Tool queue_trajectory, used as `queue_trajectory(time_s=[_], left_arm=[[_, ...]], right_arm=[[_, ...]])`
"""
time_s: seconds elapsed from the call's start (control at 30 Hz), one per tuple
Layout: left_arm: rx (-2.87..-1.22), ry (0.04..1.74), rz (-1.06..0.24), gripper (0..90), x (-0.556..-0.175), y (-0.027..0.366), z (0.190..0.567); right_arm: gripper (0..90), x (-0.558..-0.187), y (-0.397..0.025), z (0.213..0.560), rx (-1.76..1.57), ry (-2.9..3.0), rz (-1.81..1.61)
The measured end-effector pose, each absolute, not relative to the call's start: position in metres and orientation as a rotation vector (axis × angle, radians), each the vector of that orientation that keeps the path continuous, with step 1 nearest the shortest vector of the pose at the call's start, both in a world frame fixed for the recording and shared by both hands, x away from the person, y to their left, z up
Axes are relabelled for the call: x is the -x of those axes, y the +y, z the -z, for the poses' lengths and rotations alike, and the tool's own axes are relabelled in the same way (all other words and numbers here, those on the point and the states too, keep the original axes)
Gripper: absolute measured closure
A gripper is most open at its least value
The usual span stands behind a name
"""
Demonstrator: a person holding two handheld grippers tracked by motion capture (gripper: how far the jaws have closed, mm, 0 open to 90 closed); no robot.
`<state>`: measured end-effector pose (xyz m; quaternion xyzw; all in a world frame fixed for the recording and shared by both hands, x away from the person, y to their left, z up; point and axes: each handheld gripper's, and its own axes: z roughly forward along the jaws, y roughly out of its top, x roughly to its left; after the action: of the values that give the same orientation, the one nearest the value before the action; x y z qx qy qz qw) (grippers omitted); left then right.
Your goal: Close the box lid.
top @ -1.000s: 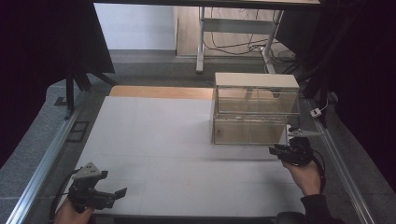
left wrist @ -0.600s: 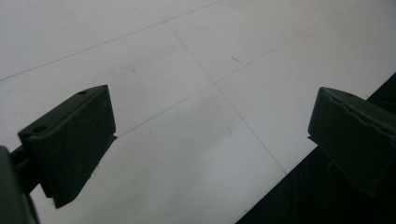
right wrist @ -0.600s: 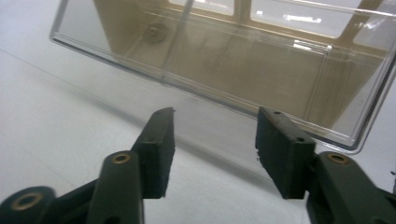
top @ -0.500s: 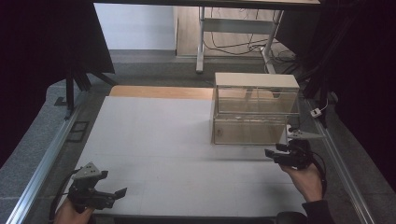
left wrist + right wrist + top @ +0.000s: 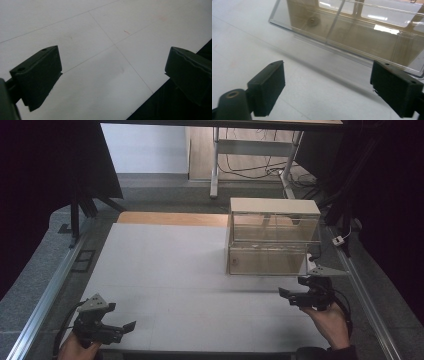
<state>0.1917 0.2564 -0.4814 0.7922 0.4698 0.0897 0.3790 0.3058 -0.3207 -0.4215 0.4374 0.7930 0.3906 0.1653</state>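
I judge the work barely begun: nothing is held yet. My right gripper [image 5: 292, 296] hovers near the tabletop's [image 5: 170, 270] right edge, jaws wide apart, just short of the clear box [image 5: 272, 237] standing at the far right of the tabletop. My left gripper [image 5: 120, 327] waits by the near left corner, jaws equally spread over bare surface. The box's lower compartment may be a drawer; through the glare I can't be sure. Reaching and handling it remain.
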Motion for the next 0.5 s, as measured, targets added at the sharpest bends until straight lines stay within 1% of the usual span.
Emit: queue_trajectory(time_s=[0.13, 0.33, 0.43, 0.5], left_arm=[[-2.025, 1.198, -0.228, 0.9, -0.192, 0.256, 0.481], [-2.024, 1.195, -0.23, 0.9, -0.191, 0.256, 0.481], [-2.024, 1.194, -0.231, 0.9, -0.191, 0.256, 0.481], [-2.024, 1.194, -0.231, 0.9, -0.191, 0.256, 0.481]], right_arm=[[5.1, -0.296, -0.317, 0.42, -1.237, 2.268, -1.115], [2.8, -0.282, -0.31, 0.42, -1.195, 2.292, -1.138], [0.0, -0.275, -0.308, 0.422, -1.186, 2.293, -1.146], [0.0, -0.271, -0.307, 0.423, -1.182, 2.291, -1.146]])
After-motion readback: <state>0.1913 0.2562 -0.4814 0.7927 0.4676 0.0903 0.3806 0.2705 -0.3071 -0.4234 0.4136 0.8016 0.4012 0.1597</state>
